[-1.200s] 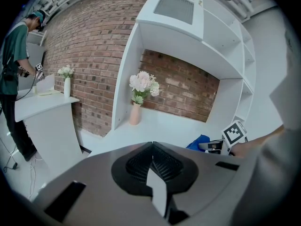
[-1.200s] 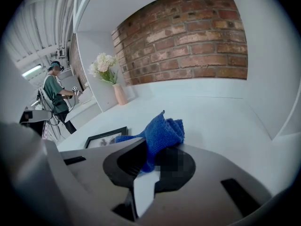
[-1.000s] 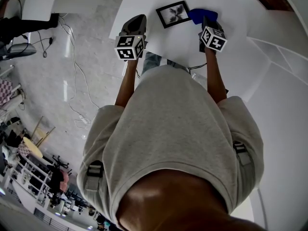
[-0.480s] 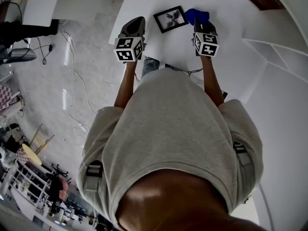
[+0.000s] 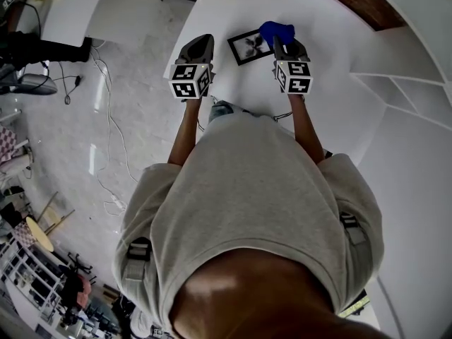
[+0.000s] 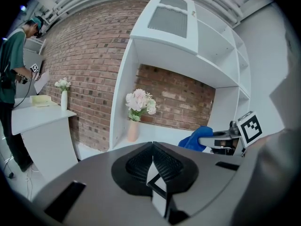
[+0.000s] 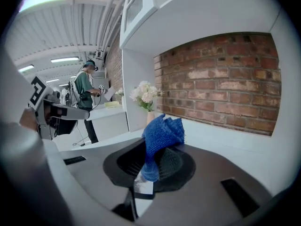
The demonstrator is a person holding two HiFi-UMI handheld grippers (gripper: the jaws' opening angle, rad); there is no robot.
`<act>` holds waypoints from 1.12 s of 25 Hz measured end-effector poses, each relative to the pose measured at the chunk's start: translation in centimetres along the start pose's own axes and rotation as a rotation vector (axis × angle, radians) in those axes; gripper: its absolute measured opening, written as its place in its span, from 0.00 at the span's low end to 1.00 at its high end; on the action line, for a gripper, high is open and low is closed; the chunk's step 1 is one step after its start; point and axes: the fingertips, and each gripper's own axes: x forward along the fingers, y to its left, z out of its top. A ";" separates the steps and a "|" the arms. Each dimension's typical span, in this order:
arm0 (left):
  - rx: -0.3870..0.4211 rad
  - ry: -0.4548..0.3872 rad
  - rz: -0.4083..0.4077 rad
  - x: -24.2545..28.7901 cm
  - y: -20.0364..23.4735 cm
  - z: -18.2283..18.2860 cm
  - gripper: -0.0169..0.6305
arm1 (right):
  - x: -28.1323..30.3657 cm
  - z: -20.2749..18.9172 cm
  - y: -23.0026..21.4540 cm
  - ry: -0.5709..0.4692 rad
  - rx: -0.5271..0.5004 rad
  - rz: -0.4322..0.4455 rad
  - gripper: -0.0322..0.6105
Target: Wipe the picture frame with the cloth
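Observation:
A small black picture frame (image 5: 249, 46) with a grey print lies flat on the white table (image 5: 332, 83). My right gripper (image 5: 282, 42) is shut on a blue cloth (image 5: 276, 30), which bunches out beyond its tips just right of the frame; in the right gripper view the blue cloth (image 7: 160, 140) is pinched between the jaws. My left gripper (image 5: 200, 46) hovers left of the frame, shut with nothing in it; in the left gripper view my left gripper (image 6: 152, 159) has its jaws pressed together, and the blue cloth (image 6: 197, 138) shows at the right.
A white shelf unit (image 5: 417, 83) stands at the right against a brick wall (image 7: 221, 79). A vase of pale flowers (image 6: 137, 109) stands at the back of the table. A person (image 6: 11, 84) stands at another white table (image 6: 37, 114) further off. Cables (image 5: 106, 119) trail on the floor.
Both grippers have moved away from me towards the frame; the right one carried the blue cloth up beside the frame's right edge.

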 end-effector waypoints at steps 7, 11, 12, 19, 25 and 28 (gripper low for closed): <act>0.019 -0.067 0.005 0.0 0.5 3.2 0.05 | -0.1 4.3 1.4 -0.092 -0.027 0.042 0.14; 0.029 -0.098 0.007 -0.3 0.3 5.0 0.05 | -0.9 6.5 1.9 -0.135 -0.053 0.053 0.14; 0.030 -0.105 0.008 -0.4 0.3 5.4 0.05 | -1.1 7.0 2.0 -0.144 -0.059 0.054 0.14; 0.022 -0.154 0.011 -0.6 0.0 7.1 0.05 | -2.2 9.5 2.3 -0.197 -0.084 0.057 0.14; 0.018 -0.189 0.014 -1.1 -0.2 8.6 0.05 | -3.0 10.6 2.7 -0.220 -0.099 0.062 0.14; 0.015 -0.199 0.013 -1.3 -0.6 8.9 0.05 | -3.2 10.5 2.6 -0.219 -0.102 0.055 0.14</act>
